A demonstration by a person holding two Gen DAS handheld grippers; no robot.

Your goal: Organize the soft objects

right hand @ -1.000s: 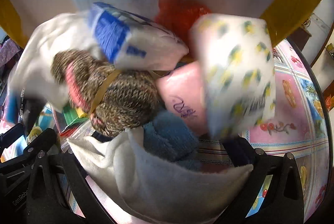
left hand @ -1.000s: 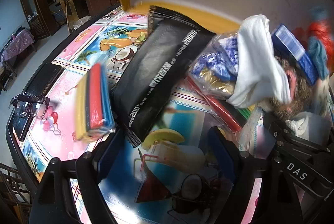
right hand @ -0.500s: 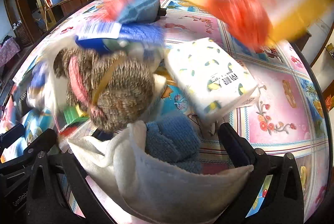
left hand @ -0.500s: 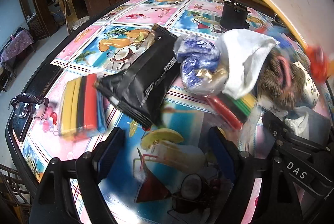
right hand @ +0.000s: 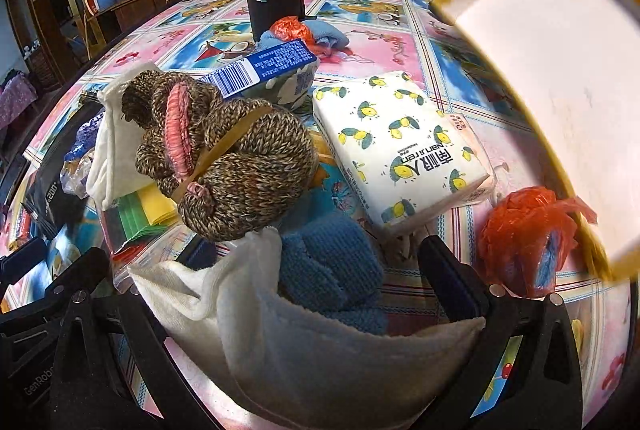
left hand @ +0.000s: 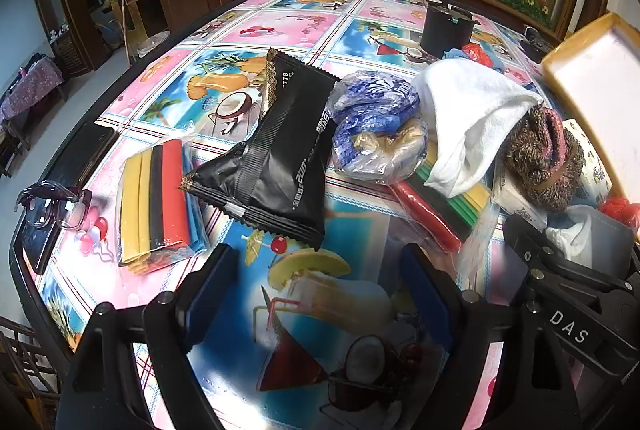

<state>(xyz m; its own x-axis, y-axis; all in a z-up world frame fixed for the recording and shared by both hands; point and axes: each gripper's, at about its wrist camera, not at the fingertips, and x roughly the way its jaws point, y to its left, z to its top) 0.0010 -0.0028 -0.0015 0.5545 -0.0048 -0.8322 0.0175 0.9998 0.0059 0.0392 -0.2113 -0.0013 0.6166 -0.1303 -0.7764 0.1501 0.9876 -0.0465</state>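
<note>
Soft things lie in a heap on the fruit-print tablecloth point(left hand: 248, 29). In the left wrist view a black packet point(left hand: 280, 149), a pack of coloured strips point(left hand: 156, 197), a blue-white plastic bag point(left hand: 376, 121) and a white towel point(left hand: 468, 117) lie ahead of my left gripper point(left hand: 316, 290), which is open over bare cloth. In the right wrist view a brown knitted bundle point(right hand: 240, 165), a lemon-print tissue pack point(right hand: 404, 149) and a red bag point(right hand: 524, 234) lie beyond my right gripper point(right hand: 320, 258). Its jaws stand wide, with a white cloth point(right hand: 320, 354) and a blue knit point(right hand: 332, 270) lying between them.
A white tray with a yellow rim point(right hand: 560, 77) hangs tilted at the upper right. A black cylinder point(left hand: 446, 25) stands at the back of the table. Glasses point(left hand: 52, 201) rest at the left edge on a dark phone. A blue box point(right hand: 264, 69) lies behind the knitted bundle.
The tray that filled the top of both views has swung away to the right. The things that tumbled out of it have landed and lie still. Neither gripper has shifted.
</note>
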